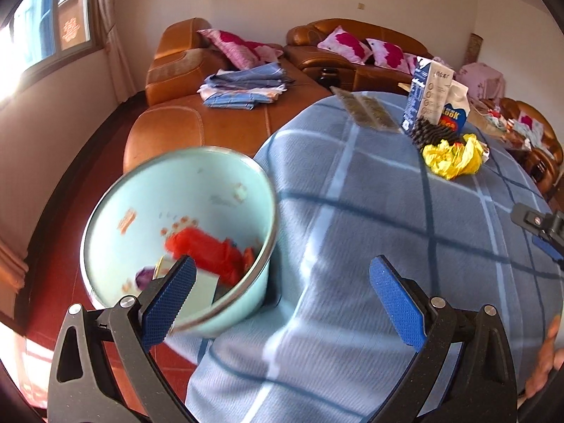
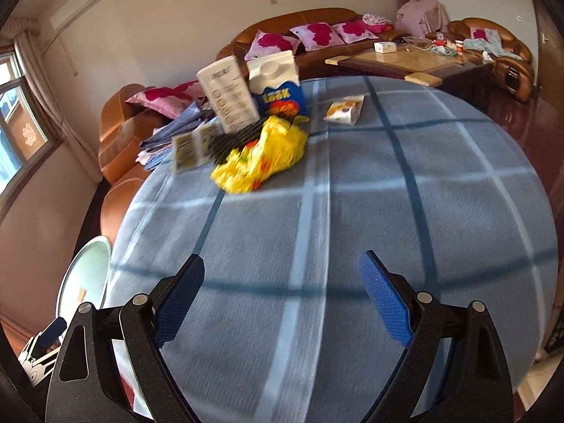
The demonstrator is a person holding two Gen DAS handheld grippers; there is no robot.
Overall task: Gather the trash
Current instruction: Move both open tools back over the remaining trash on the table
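Note:
A light blue trash bin (image 1: 197, 190) stands beside the round table's left edge and holds red and purple scraps (image 1: 208, 250). My left gripper (image 1: 282, 282) is open and empty, over the table edge next to the bin. On the table's far side lie a crumpled yellow wrapper (image 1: 453, 155) (image 2: 261, 155), a black ridged tray (image 1: 431, 134), two cartons (image 1: 428, 88) (image 2: 276, 84), flat sachets (image 1: 366, 109) (image 2: 188, 148) and a small orange-white packet (image 2: 343, 109). My right gripper (image 2: 282, 275) is open and empty above the near tablecloth, well short of the trash. The bin's rim also shows in the right wrist view (image 2: 84, 275).
The table wears a blue checked cloth (image 2: 352, 211). Orange leather sofas (image 1: 211, 120) with pink cushions and folded cloths stand behind it. A cluttered coffee table (image 2: 405, 60) is at the back right. The floor is red tile (image 1: 81, 211).

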